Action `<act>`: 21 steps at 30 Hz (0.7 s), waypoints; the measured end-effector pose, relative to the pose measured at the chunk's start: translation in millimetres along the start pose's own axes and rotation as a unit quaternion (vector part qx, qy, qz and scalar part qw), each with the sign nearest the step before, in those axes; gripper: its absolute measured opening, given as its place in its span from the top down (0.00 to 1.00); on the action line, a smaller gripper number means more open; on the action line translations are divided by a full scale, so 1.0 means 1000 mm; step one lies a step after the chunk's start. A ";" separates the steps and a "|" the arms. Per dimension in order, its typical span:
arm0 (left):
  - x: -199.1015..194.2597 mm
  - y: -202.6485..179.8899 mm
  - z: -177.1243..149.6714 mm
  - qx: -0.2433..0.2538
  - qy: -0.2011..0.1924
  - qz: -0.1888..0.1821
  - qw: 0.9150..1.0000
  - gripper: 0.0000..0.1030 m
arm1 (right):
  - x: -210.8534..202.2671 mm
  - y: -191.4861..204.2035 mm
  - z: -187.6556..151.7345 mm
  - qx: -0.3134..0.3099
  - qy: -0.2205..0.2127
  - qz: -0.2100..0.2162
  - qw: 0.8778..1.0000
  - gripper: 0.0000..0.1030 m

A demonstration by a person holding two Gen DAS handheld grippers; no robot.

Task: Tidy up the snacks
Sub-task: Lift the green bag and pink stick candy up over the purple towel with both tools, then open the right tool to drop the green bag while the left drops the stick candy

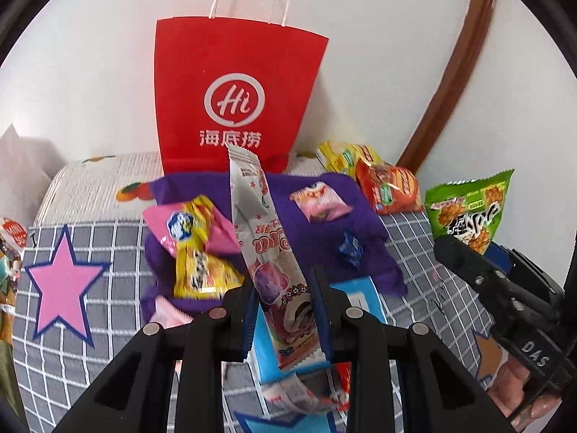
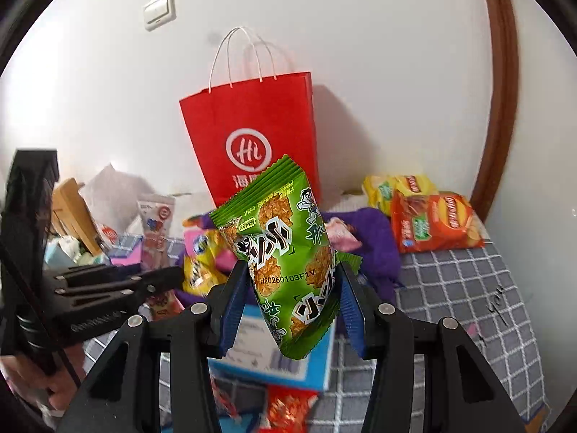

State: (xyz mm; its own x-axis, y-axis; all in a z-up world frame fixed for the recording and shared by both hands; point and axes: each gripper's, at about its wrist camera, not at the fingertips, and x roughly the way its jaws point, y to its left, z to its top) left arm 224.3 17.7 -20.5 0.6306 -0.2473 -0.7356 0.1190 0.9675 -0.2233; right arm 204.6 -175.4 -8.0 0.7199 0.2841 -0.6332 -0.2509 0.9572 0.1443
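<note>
The left claw [image 1: 285, 310] is clamped on a long, slim white wrapper [image 1: 259, 231] printed with red stars and a purple cartoon figure, its crimped top edge pointing up toward the red paper bag [image 1: 234, 83]. That bag stands against the white wall, with twisted white cord handles, a white circle logo reading "Hi" and three white Chinese characters beneath it. The right claw [image 2: 288, 292] is clamped on a glossy green crinkled packet [image 2: 285, 252] with a serrated top seam, bold black-and-white Chinese lettering, pictures of golden crisp clusters and the stamped code "H20260103F1V". Both packets are held above a grey bedsheet [image 1: 90, 245] with a white grid and a pink star outlined in blue. On the sheet lies a rumpled purple cloth [image 1: 313, 223] carrying a small pink sachet [image 1: 319, 202], a pink-and-yellow packet [image 1: 194, 238] and a small blue wrapped sweet [image 1: 349, 249]. Beside the cloth, near the brown curved frame [image 2: 501, 108], sit an orange-red chip bag [image 2: 432, 223] and a yellow chip bag [image 2: 393, 187]. A light blue box [image 2: 288, 368] lies under the right claw. A white wall switch [image 2: 160, 11] is mounted above.
</note>
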 end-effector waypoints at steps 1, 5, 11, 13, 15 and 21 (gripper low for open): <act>0.002 0.001 0.004 0.000 0.000 0.002 1.000 0.75 | 0.004 0.000 0.006 0.004 0.000 0.008 1.000 0.53; 0.014 0.008 0.021 -0.002 0.000 0.006 1.000 0.75 | 0.022 0.001 0.028 0.004 0.005 0.003 1.000 0.53; 0.037 0.023 0.047 -0.017 0.003 0.010 1.000 0.75 | 0.056 0.006 0.058 -0.003 0.018 0.002 1.000 0.53; 0.048 0.027 0.054 -0.022 0.005 0.013 1.000 0.75 | 0.067 0.006 0.065 -0.003 0.019 0.005 1.000 0.53; 0.056 0.030 0.058 -0.025 0.007 0.012 1.000 0.75 | 0.077 0.004 0.070 -0.002 0.020 0.005 1.000 0.53; 0.092 0.043 0.060 -0.048 0.025 -0.001 0.999 0.75 | 0.117 -0.005 0.071 -0.006 0.059 0.007 0.998 0.53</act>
State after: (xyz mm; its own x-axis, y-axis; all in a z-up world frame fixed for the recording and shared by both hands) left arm 333.9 40.0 -59.5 0.5906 -0.2547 -0.7657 0.0449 0.9578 -0.2840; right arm 335.5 -143.1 -28.7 0.6359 0.2883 -0.7159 -0.2680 0.9524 0.1454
